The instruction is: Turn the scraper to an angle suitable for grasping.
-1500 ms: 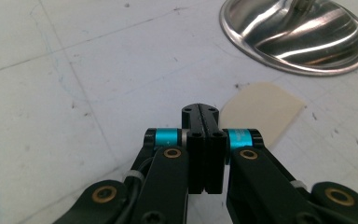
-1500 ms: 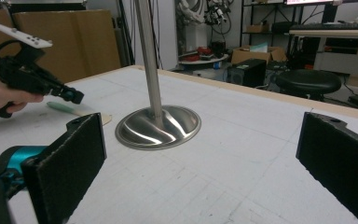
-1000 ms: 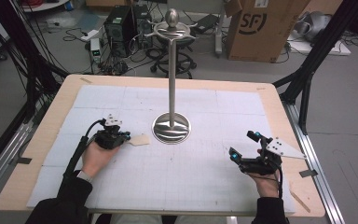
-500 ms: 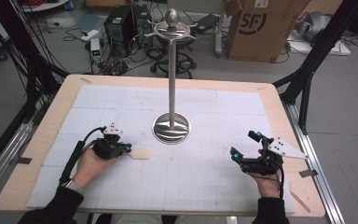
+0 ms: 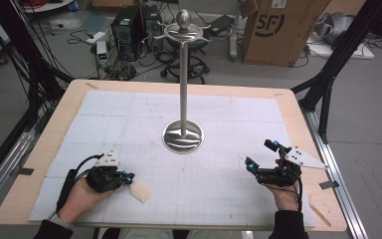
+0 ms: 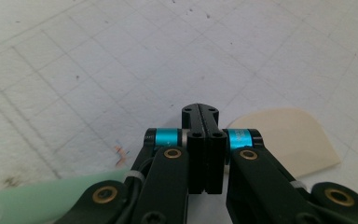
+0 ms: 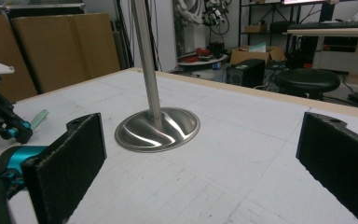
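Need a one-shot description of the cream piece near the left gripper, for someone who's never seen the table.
Start at the steel stand mid-table, then go toward the near-left corner to the left gripper. Just off its shut fingers lies the cream piece: flat, thin, one edge rounded, the sole loose object on the white gridded mat.

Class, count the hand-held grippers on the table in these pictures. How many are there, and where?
2. The left gripper is near the table's front-left; the right gripper is near its front-right.

Cardboard box (image 5: 272, 31), stool (image 7: 308, 79), cables (image 5: 15, 59).
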The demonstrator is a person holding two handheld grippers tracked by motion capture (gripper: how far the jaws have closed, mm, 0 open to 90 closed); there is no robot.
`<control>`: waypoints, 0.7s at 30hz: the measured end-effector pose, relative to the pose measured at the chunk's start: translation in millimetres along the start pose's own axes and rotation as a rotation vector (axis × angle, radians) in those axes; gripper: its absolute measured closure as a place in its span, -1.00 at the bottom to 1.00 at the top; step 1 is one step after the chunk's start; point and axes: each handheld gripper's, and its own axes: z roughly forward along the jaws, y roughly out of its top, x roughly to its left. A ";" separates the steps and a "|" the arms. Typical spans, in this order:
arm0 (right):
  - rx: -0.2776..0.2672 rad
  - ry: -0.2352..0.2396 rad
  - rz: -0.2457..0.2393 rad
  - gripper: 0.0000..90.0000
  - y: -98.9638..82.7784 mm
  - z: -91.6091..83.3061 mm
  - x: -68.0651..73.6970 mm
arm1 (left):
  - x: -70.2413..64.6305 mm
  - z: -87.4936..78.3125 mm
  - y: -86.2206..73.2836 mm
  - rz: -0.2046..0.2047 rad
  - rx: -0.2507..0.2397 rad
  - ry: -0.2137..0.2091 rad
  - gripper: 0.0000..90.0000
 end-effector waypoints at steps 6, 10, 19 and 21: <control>0.002 0.000 0.000 -1.00 -0.1 -0.4 -0.1 | 10.1 -28.2 -5.2 -0.009 -0.070 0.109 1.00; 0.006 -0.003 0.002 -1.00 -1.1 0.2 -1.1 | 27.6 -39.8 -24.1 -0.067 -0.047 0.174 1.00; 0.006 -0.004 -0.001 -1.00 -1.2 0.6 -0.3 | 72.8 -57.3 -48.3 -0.224 -0.076 0.243 0.99; 0.009 -0.006 0.002 -1.00 -1.7 1.7 -1.1 | 76.3 -55.6 -47.2 -0.230 -0.085 0.253 0.99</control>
